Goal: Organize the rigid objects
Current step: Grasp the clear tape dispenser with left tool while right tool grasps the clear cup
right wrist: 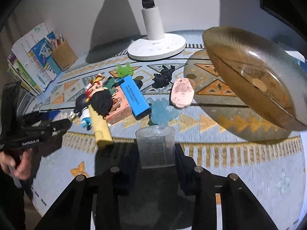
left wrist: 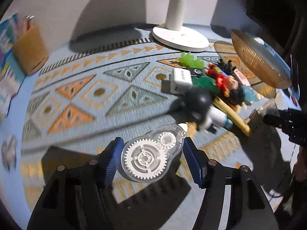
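Left tongs (left wrist: 151,159) clamp tape dispenser (left wrist: 151,153); bare cloth (left wrist: 76,115) left.

Pale blue mat (right wrist: 239,172) with orange triangles; amber ribbed bowl (right wrist: 255,76) at two o'clock; bright blue lighter (right wrist: 134,97); pink tag (right wrist: 182,93).

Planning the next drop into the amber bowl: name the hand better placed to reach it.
Right, probably. The right gripper is shut on the clear cup, with the bowl just ahead to its right. The left gripper grips the tape dispenser beyond the toy pile.
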A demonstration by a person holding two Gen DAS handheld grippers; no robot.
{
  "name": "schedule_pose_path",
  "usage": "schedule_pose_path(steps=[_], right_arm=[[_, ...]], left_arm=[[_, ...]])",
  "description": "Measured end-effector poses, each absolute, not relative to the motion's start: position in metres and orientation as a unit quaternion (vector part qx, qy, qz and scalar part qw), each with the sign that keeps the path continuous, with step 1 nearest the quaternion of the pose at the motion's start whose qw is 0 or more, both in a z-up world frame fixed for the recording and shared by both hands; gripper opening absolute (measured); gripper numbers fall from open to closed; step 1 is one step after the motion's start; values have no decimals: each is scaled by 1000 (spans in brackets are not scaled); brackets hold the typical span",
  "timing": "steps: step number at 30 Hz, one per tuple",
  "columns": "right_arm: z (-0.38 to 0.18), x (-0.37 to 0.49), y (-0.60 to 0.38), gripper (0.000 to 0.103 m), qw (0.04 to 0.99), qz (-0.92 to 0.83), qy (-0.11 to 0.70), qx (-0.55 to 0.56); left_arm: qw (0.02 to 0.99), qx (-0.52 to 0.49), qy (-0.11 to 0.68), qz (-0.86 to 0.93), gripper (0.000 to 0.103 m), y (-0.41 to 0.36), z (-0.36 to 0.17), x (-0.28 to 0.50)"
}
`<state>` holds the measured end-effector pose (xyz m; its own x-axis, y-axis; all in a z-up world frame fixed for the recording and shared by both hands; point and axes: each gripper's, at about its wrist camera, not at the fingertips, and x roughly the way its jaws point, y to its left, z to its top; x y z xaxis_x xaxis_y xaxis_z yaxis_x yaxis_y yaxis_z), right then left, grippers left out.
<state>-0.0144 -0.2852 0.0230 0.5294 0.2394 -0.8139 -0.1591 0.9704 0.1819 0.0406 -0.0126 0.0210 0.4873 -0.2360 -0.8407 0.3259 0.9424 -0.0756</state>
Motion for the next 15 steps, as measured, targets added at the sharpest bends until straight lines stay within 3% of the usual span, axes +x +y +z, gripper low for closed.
schedule_pose_path(steps=[8, 11, 15], right_arm=[[19, -43, -289, 35, 870, 119, 476, 52], [16, -48, -288, 35, 873, 132, 468, 46], [12, -51, -291, 36, 868, 145, 472, 55]], left_arm=[[873, 24, 477, -98, 62, -18, 17, 0], [864, 14, 492, -109, 72, -17, 18, -9], [849, 9, 506, -150, 73, -18, 20, -26]])
